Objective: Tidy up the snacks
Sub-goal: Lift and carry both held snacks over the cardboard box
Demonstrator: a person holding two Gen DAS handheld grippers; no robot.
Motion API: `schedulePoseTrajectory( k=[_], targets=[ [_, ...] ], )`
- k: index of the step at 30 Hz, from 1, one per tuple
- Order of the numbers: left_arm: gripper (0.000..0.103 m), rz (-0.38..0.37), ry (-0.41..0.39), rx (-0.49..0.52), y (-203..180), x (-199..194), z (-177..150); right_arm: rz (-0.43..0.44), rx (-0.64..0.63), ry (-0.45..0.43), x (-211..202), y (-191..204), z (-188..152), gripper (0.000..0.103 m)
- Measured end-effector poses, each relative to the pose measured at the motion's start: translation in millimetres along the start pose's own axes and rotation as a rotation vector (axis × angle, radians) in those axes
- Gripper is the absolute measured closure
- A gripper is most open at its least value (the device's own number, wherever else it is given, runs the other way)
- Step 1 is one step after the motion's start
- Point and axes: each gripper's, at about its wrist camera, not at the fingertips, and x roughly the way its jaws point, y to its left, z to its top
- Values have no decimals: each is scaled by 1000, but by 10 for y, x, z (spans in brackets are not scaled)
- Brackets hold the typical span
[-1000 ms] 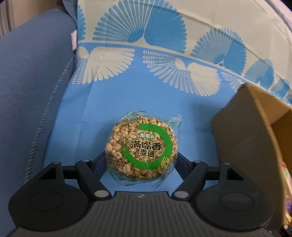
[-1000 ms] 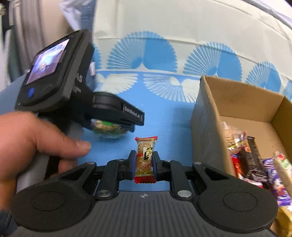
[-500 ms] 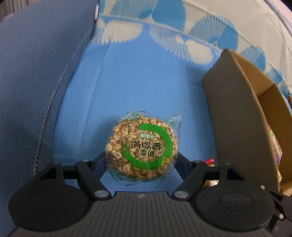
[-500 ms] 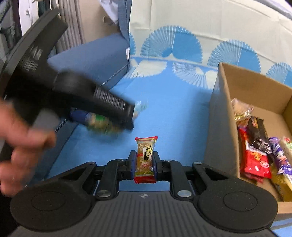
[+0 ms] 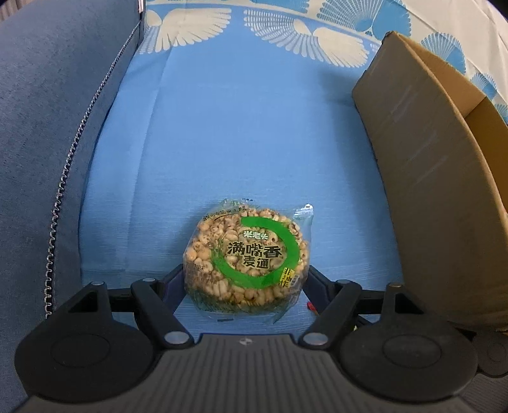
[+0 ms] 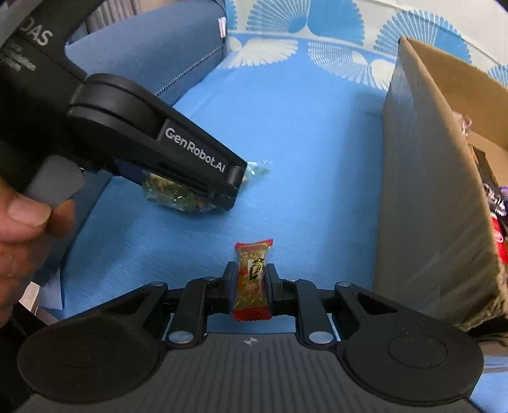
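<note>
A round puffed-grain cake (image 5: 247,257) in a clear wrapper with a green ring sits between my left gripper's (image 5: 246,274) fingers, which are shut on its sides above the blue cushion. The right wrist view shows the same cake (image 6: 177,193) under the left gripper's black body. My right gripper (image 6: 250,273) is shut on a small snack bar (image 6: 250,279) with red wrapper ends, held upright. A cardboard box (image 5: 428,190) stands to the right of both grippers; its outer wall (image 6: 428,190) is close to the bar.
Several wrapped snacks (image 6: 495,206) lie inside the box. A dark blue sofa arm (image 5: 47,127) with a zipper runs along the left. A person's hand (image 6: 19,228) grips the left gripper's handle. The fan-patterned backrest (image 6: 301,19) rises behind.
Both grippers tilted further down and kept their snacks. The box now looms larger on the right in both views. The left gripper has come closer in the right wrist view.
</note>
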Motion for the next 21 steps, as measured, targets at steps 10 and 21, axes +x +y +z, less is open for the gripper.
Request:
schedulePoseTrajectory(
  k=[10,21],
  targets=[
    [19,-8,19,7,-39,104,33,-12,3,12,61,-25,24,77],
    [19,-8,18,4,-33,156,52,-30,-21,0,46,32,-27,77]
  ],
)
